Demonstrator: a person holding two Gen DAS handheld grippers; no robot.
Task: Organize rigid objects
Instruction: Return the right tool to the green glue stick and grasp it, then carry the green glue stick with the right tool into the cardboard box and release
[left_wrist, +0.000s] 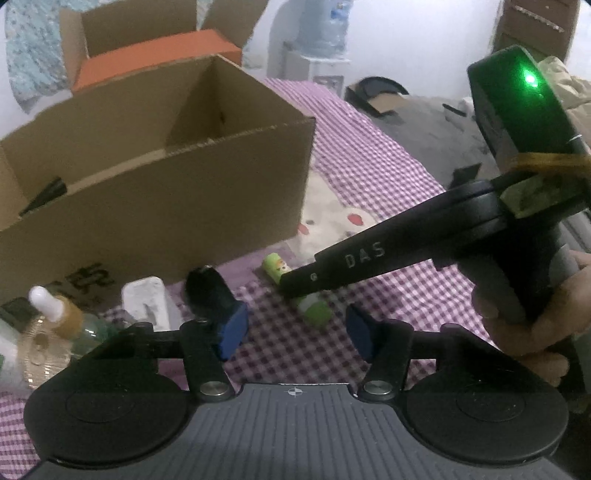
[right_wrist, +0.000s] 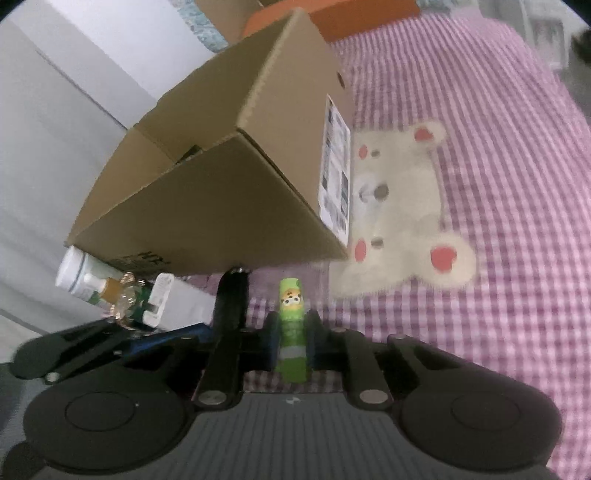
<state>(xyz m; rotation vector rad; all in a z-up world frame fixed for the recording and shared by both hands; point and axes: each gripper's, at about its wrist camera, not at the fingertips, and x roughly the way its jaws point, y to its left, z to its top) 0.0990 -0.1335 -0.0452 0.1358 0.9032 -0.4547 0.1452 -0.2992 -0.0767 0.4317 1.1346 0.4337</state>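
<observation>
The green tube (right_wrist: 292, 328) lies on the checked bedspread (right_wrist: 498, 221), just in front of the open cardboard box (right_wrist: 207, 206). To lift it cleanly, squeeze at its middle and raise it straight up before swinging over the box rim. The right claw (right_wrist: 291, 338) has closed around the tube, pads on both sides. The left claw (left_wrist: 293, 330) hovers spread wide, holding nothing.

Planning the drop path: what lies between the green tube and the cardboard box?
Only bare checked cloth separates the green tube, clamped in the right gripper, from the cardboard box, per the right wrist view.
</observation>
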